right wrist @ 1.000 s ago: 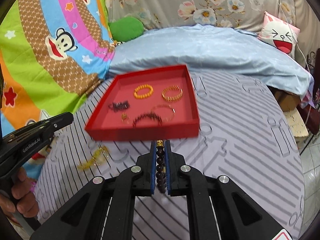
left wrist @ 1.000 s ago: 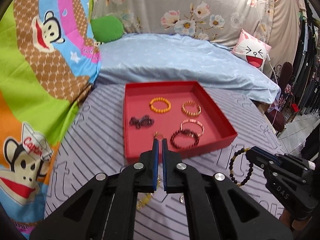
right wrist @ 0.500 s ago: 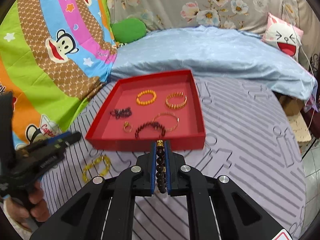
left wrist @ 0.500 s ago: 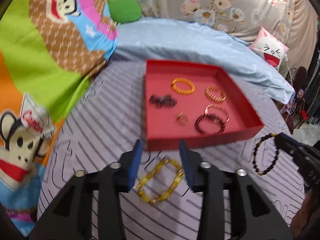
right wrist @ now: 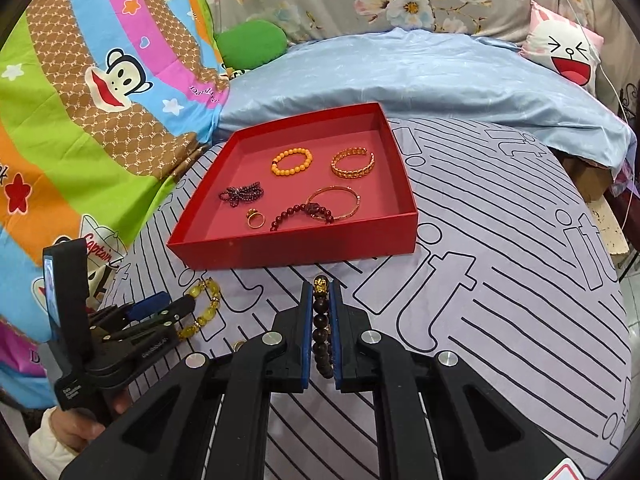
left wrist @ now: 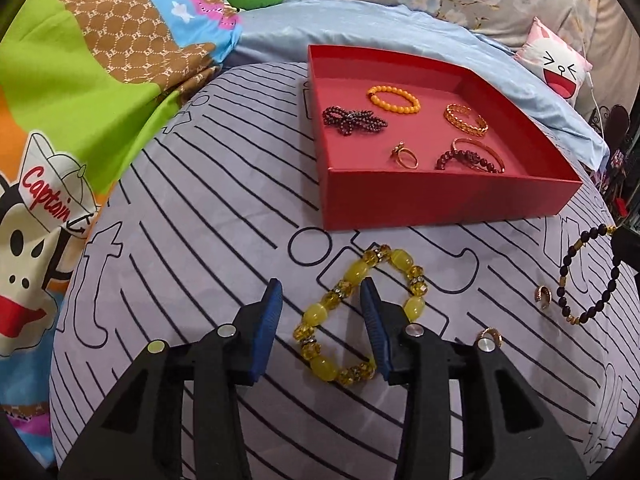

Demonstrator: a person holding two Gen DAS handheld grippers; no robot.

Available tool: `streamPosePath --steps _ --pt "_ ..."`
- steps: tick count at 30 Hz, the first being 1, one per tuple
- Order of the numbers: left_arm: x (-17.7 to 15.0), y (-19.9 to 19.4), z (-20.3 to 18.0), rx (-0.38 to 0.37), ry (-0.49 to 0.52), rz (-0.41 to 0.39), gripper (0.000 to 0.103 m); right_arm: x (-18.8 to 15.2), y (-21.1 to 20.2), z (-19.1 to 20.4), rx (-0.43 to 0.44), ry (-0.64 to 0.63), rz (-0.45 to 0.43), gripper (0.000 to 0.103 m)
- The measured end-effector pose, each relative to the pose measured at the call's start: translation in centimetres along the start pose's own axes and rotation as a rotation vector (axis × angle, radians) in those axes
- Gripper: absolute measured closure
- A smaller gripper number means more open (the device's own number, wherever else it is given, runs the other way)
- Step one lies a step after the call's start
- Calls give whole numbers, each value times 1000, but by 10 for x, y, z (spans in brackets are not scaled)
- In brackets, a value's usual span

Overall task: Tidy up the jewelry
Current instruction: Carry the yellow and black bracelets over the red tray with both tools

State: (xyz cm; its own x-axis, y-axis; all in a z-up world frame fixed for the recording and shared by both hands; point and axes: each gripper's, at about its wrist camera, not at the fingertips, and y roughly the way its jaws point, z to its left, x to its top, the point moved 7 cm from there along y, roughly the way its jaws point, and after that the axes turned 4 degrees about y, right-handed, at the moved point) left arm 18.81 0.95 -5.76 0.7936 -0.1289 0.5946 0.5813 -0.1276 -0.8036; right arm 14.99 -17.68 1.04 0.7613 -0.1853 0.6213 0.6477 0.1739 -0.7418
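Note:
A red tray [left wrist: 440, 200] on the striped bedsheet holds several bracelets and a gold ring [left wrist: 405, 156]. It also shows in the right wrist view [right wrist: 304, 248]. My left gripper [left wrist: 320, 300] is open, its jaws straddling one side of a yellow bead bracelet [left wrist: 352, 284] lying on the sheet in front of the tray. My right gripper [right wrist: 321, 292] is shut on a dark bead bracelet [right wrist: 322, 332], held above the sheet near the tray's front edge. That bracelet hangs at the right of the left wrist view [left wrist: 580, 280].
Two small gold rings [left wrist: 543, 295] [left wrist: 491, 336] lie on the sheet right of the yellow bracelet. A blue quilt [right wrist: 420, 68] lies behind the tray. A cartoon blanket [right wrist: 80, 100] is on the left. A cat pillow [right wrist: 568, 48] is at the back right.
My left gripper has opened, pulled back from the tray, leaving a gold ring inside, and come down around the yellow bracelet. My right gripper kept hold of the dark bracelet near the tray.

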Motion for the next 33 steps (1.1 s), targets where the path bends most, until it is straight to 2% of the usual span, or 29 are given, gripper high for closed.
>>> streamPosePath --steps 3,4,5,13,18,22,28,33 --pt "3 2 -5 -15 14 -3 81 0 2 1 2 4 2 95" --pt "4 3 -8 -24 17 -1 91 0 2 0 2 5 3 95" --pt "4 3 -10 -36 15 3 94 0 3 0 3 6 4 95" --pt "12 -15 -20 -73 3 -24 94 1 2 0 4 4 0 95" --pt "40 -41 -27 -130 2 -72 94 16 -4 3 15 -12 -23 95" --pt "71 -58 -36 -162 26 -116 94 43 -7 8 31 -31 -50 95" --pt "124 -66 -43 -150 64 -186 94 89 1 22 44 -75 -84 95" --pt "151 -63 -40 -138 65 -216 94 116 12 30 50 -85 -103 95"
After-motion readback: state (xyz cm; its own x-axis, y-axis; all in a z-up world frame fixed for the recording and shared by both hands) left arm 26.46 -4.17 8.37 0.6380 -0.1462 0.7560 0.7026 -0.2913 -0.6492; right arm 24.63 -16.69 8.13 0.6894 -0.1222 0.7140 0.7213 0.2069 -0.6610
